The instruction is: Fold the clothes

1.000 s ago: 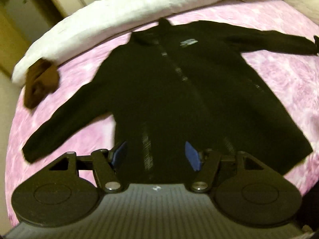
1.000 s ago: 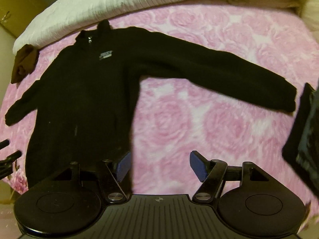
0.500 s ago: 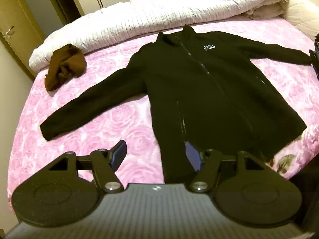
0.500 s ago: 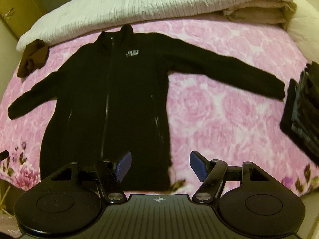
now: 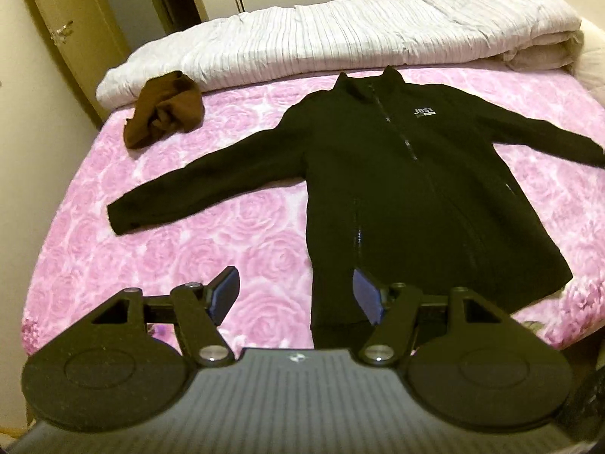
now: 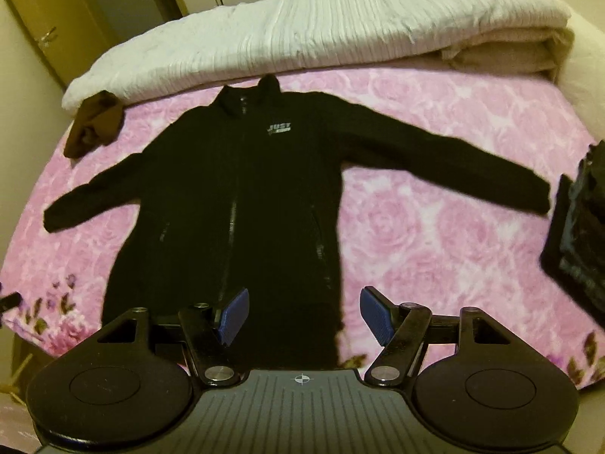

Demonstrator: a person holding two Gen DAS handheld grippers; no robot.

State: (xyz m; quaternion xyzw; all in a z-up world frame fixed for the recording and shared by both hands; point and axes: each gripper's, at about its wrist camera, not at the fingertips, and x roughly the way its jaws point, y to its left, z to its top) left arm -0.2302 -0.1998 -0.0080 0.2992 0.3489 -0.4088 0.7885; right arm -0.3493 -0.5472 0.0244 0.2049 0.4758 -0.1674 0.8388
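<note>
Both claws hang wide apart and empty above the near edge of the bed, the left claw (image 5: 295,295) spreading its blue pads over the jacket's hem corner and the right claw (image 6: 304,314) doing the same over the hem's other side. Compared with a second ago, both have drawn back and up: the garment that then filled and blurred the left wrist view now sits smaller and sharp, with more bedspread around it, and the right wrist view, which was aimed between body and sleeve, now faces the jacket squarely.

The black fleece zip-front jacket (image 5: 397,196) lies flat and front up on the pink rose-patterned bedspread (image 5: 211,234), zip closed. Its long axis runs from the hem at the near edge of the bed to the stand-up collar pointing away toward the rolled white ribbed duvet (image 5: 321,41) along the far side. Both sleeves are spread outward and slightly toward the near edge, one cuff well out to each side. A small white chest logo reads "JUST".

A crumpled brown cloth (image 5: 162,113) rests beside the duvet, well apart from the left sleeve. At the right edge of the right wrist view stands a dark stack, possibly folded clothes (image 6: 578,238), just beside the right cuff.
</note>
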